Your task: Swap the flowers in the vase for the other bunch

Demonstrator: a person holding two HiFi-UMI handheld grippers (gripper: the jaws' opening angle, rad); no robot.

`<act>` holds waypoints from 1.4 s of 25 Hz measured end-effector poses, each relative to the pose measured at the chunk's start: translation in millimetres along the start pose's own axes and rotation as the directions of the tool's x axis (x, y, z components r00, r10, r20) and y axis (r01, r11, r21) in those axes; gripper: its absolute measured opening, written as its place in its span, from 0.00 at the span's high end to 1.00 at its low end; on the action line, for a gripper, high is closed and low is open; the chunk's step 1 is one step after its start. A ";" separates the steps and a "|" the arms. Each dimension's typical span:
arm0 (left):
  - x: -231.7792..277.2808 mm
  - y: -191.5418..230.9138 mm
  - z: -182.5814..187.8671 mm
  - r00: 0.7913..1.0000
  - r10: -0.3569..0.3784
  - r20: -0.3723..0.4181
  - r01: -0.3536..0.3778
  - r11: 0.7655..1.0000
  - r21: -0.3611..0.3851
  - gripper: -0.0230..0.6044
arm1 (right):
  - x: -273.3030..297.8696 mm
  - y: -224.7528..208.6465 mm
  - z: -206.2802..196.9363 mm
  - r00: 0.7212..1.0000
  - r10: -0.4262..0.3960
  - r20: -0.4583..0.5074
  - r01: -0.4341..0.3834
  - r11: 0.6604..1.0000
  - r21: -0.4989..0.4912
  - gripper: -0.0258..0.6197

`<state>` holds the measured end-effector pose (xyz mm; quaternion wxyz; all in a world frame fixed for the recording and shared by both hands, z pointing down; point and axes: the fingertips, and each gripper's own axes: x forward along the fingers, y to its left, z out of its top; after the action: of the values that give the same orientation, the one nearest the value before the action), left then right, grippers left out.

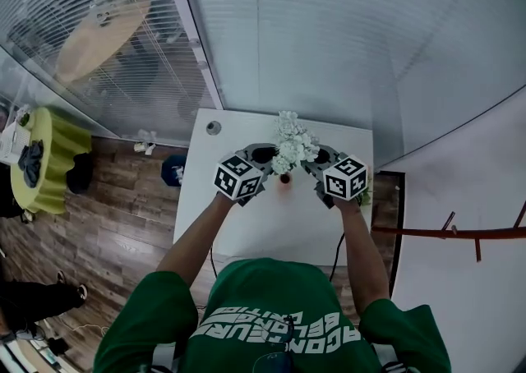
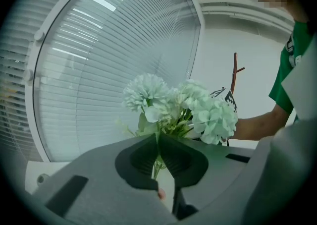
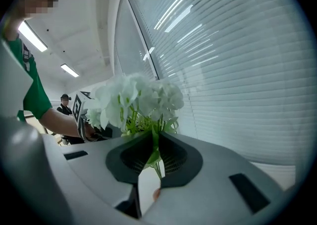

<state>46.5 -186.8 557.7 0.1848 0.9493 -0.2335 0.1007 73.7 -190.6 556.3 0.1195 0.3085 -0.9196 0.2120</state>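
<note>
Grips the green stems of the white flower bunch [image 1: 292, 145] with left tongs [image 2: 158, 140] and right tongs [image 3: 154, 140], both clamped tight, one from each side. Holds the bunch upright over the white tabletop [image 1: 246, 223]. Just below, shows a small reddish vase [image 1: 283, 180]; cannot tell if stem ends inside it or out.

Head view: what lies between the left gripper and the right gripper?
The flowers. The left gripper and right gripper meet at the bunch, each with jaws shut on its stems, as both gripper views show.

Flower bunch [image 1: 292, 145] between left gripper [image 1: 269, 159], right gripper [image 1: 315, 159], above table [image 1: 246, 223].
</note>
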 end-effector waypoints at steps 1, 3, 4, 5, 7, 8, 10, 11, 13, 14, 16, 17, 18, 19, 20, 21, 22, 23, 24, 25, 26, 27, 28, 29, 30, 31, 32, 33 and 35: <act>-1.7 -0.5 7.0 1.000 0.000 0.013 0.000 1.000 0.003 0.93 | -1.5 1.3 7.2 1.000 0.002 0.012 -0.002 1.000 -0.001 0.89; -5.0 -2.2 21.3 0.999 0.001 0.034 -0.002 1.000 0.014 0.93 | -4.8 3.8 21.8 0.999 0.005 0.036 -0.005 1.000 -0.001 0.90; -6.4 -2.7 28.7 0.999 0.002 0.044 -0.003 1.000 0.021 0.93 | -6.2 4.8 29.3 0.999 0.006 0.048 -0.006 1.000 -0.004 0.90; -7.8 -2.7 35.8 0.999 0.004 0.054 -0.005 1.000 0.026 0.93 | -7.0 5.6 36.5 0.998 0.007 0.059 -0.006 1.000 -0.008 0.90; -11.2 -1.6 48.2 0.997 0.007 0.074 -0.010 0.999 0.035 0.93 | -7.3 7.5 49.1 0.997 0.010 0.079 -0.009 1.000 -0.017 0.90; -13.0 -1.0 52.9 0.997 0.009 0.082 -0.012 0.999 0.039 0.93 | -6.9 8.6 54.1 0.996 0.012 0.088 -0.011 1.000 -0.021 0.90; -16.5 0.3 59.4 0.996 0.012 0.094 -0.016 0.999 0.046 0.93 | -5.4 10.7 61.3 0.995 0.018 0.097 -0.015 0.999 -0.031 0.90; -18.1 0.9 61.4 0.995 0.014 0.097 -0.018 0.999 0.049 0.93 | -4.5 11.8 63.7 0.995 0.020 0.097 -0.017 0.999 -0.037 0.90; -21.8 2.5 64.4 0.995 0.019 0.101 -0.025 0.998 0.053 0.93 | -2.2 14.2 68.1 0.995 0.026 0.093 -0.022 0.999 -0.047 0.90; -23.8 3.3 65.9 0.994 0.023 0.104 -0.029 0.998 0.054 0.93 | -0.8 15.7 70.3 0.995 0.030 0.091 -0.025 0.998 -0.051 0.90; -28.5 5.8 68.6 0.994 0.034 0.108 -0.039 0.998 0.051 0.93 | 3.0 18.9 74.0 0.996 0.038 0.087 -0.033 0.998 -0.055 0.90; -31.5 7.8 69.4 0.993 0.041 0.110 -0.047 0.998 0.048 0.93 | 6.0 20.7 75.4 0.996 0.044 0.084 -0.039 0.998 -0.056 0.90; -35.2 10.6 69.3 0.993 0.051 0.111 -0.056 0.997 0.044 0.93 | 10.2 22.9 76.2 0.995 0.052 0.080 -0.048 0.997 -0.056 0.90; -39.8 14.1 68.0 0.992 0.062 0.111 -0.066 0.997 0.039 0.93 | 15.5 25.9 75.9 0.995 0.063 0.075 -0.059 0.997 -0.056 0.90; -45.3 17.9 65.1 0.991 0.074 0.111 -0.078 0.996 0.032 0.93 | 21.9 29.5 74.6 0.995 0.075 0.069 -0.071 0.996 -0.057 0.90; -51.4 21.8 61.4 0.990 0.086 0.112 -0.090 0.996 0.025 0.93 | 28.6 33.6 72.5 0.994 0.088 0.063 -0.085 0.995 -0.058 0.90; -57.7 25.5 57.4 0.989 0.100 0.113 -0.102 0.995 0.017 0.93 | 35.4 37.8 70.4 0.993 0.101 0.056 -0.098 0.993 -0.059 0.90; -63.5 28.9 53.9 0.987 0.114 0.115 -0.115 0.993 0.010 0.93 | 41.7 41.6 68.4 0.992 0.114 0.050 -0.111 0.992 -0.062 0.90; -68.8 32.0 51.1 0.985 0.129 0.117 -0.130 0.992 0.002 0.93 | 47.5 45.1 67.0 0.991 0.128 0.044 -0.125 0.990 -0.065 0.90; -73.9 35.2 48.7 0.982 0.145 0.120 -0.145 0.989 -0.005 0.93 | 53.2 48.5 66.1 0.989 0.142 0.038 -0.139 0.988 -0.068 0.90; -80.1 39.1 46.5 0.979 0.162 0.124 -0.161 0.987 -0.013 0.93 | 59.7 52.8 65.5 0.987 0.156 0.032 -0.154 0.985 -0.072 0.90; -88.2 44.1 43.9 0.976 0.178 0.127 -0.177 0.984 -0.022 0.93 | 68.0 58.4 65.1 0.985 0.172 0.025 -0.169 0.983 -0.075 0.90; -98.6 50.0 40.9 0.972 0.195 0.130 -0.192 0.981 -0.031 0.93 | 77.8 65.8 64.7 0.982 0.187 0.019 -0.185 0.980 -0.077 0.90; -110.3 56.0 37.8 0.969 0.211 0.132 -0.207 0.977 -0.040 0.93 | 88.3 74.3 64.4 0.979 0.202 0.012 -0.201 0.976 -0.078 0.90; -121.9 61.6 35.3 0.965 0.226 0.134 -0.221 0.974 -0.049 0.93 | 98.2 82.9 64.4 0.976 0.217 0.004 -0.216 0.973 -0.080 0.90; -132.4 66.6 33.5 0.961 0.239 0.135 -0.234 0.971 -0.058 0.93 | 107.1 90.7 64.8 0.973 0.230 -0.004 -0.229 0.970 -0.081 0.90; -141.5 71.0 32.0 0.958 0.252 0.136 -0.245 0.967 -0.066 0.93 | 114.9 97.5 65.1 0.970 0.241 -0.012 -0.241 0.967 -0.081 0.90; -149.5 75.0 30.2 0.955 0.263 0.137 -0.255 0.964 -0.073 0.93 | 122.0 103.4 64.9 0.968 0.251 -0.019 -0.252 0.964 -0.082 0.90; -163.0 82.1 24.3 0.949 0.283 0.137 -0.272 0.958 -0.089 0.93 | 135.0 113.7 62.1 0.963 0.268 -0.031 -0.270 0.959 -0.082 0.90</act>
<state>-132.3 -197.8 515.3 0.1834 0.9050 -0.3811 0.0467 -107.6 -207.3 512.9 0.1117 0.1731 -0.9600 0.1898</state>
